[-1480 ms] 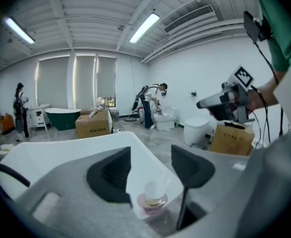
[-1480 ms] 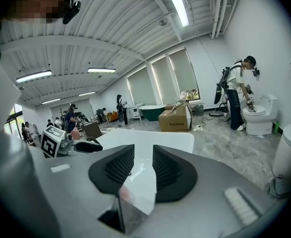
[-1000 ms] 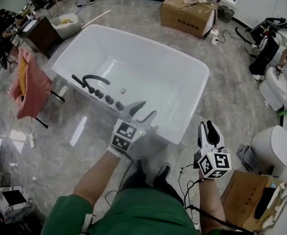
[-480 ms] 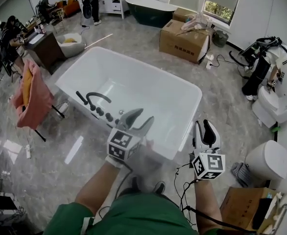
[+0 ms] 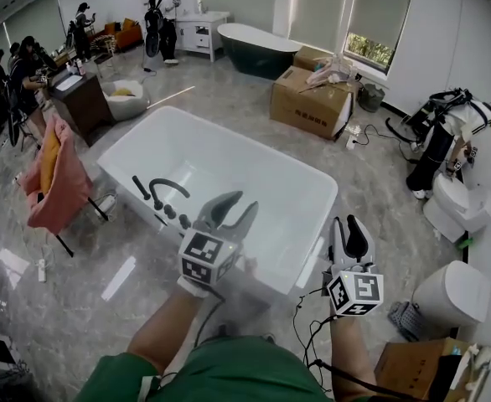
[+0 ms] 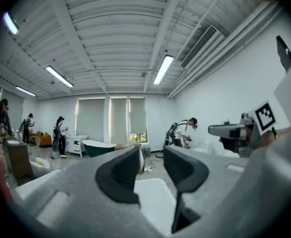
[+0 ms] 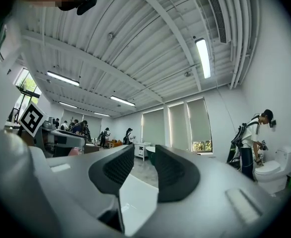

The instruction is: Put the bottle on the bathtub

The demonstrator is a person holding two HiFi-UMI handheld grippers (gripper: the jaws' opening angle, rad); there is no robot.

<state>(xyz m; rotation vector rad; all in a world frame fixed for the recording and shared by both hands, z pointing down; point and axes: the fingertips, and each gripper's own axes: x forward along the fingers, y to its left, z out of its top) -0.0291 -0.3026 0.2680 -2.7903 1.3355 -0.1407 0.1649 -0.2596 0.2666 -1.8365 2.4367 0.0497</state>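
head view: left gripper (image 5: 241, 204) and right gripper (image 5: 346, 228) hang empty by the bathtub (image 5: 229, 170) near rim, jaws slightly apart; no bottle in sight, its bearing unknowable.

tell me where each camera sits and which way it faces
Head view: on the person's head, looking steeply down at the bathtub; shows both forearms, left claw and right claw.
Left gripper view: on the left claw, facing level toward the windows; shows its jaws, apart and empty.
Right gripper view: on the right claw, facing likewise; jaws apart, empty.
Shared: both gripper views show the windows and the other claw.
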